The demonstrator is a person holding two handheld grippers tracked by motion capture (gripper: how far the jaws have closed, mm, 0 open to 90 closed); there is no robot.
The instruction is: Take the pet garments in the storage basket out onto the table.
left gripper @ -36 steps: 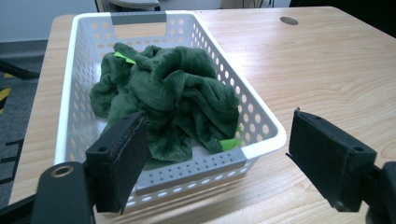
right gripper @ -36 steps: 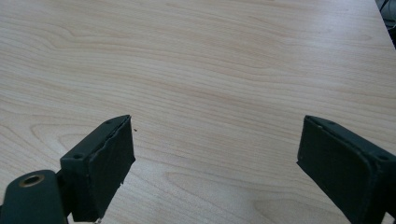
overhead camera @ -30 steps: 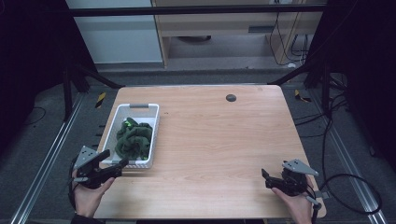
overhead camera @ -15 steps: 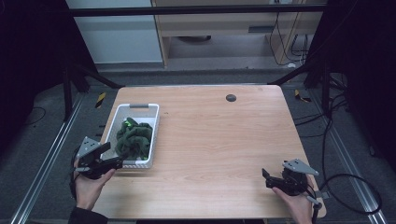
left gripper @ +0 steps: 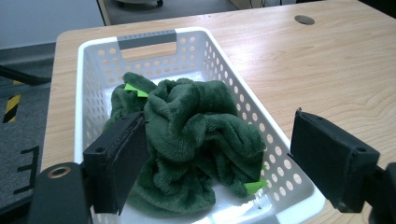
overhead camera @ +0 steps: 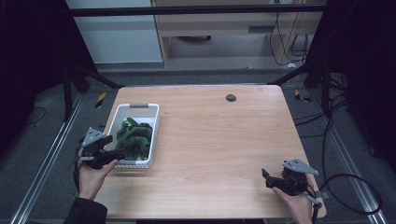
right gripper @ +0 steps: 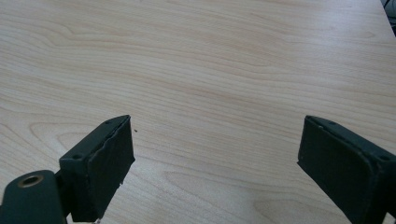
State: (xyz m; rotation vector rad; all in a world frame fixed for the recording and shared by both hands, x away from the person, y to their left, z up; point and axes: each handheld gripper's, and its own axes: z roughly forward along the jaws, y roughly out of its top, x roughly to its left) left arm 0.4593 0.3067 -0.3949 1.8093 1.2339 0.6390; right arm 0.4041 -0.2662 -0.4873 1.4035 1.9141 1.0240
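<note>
Left gripper (left gripper: 212,163) is advancing over the white basket's (left gripper: 261,126) near rim, jaws spread wide around one crumpled green plush cloth (left gripper: 191,140) lying inside. Right gripper (right gripper: 215,172) is resting released over bare table (overhead camera: 224,135). Risk: one jaw is likely catching the basket wall, dragging it.

Left gripper (left gripper: 212,163): jaws spread wide, one jaw inside the basket against the cloth, the other out past the basket's wall
Basket (left gripper: 91,56): white, perforated, grey handle strip at the far end, standing on the table
Cloth (left gripper: 196,135): dark green plush, bunched in a heap, small bright green tags
Table (left gripper: 327,70): light wood, a dark round hole near the far edge
</note>
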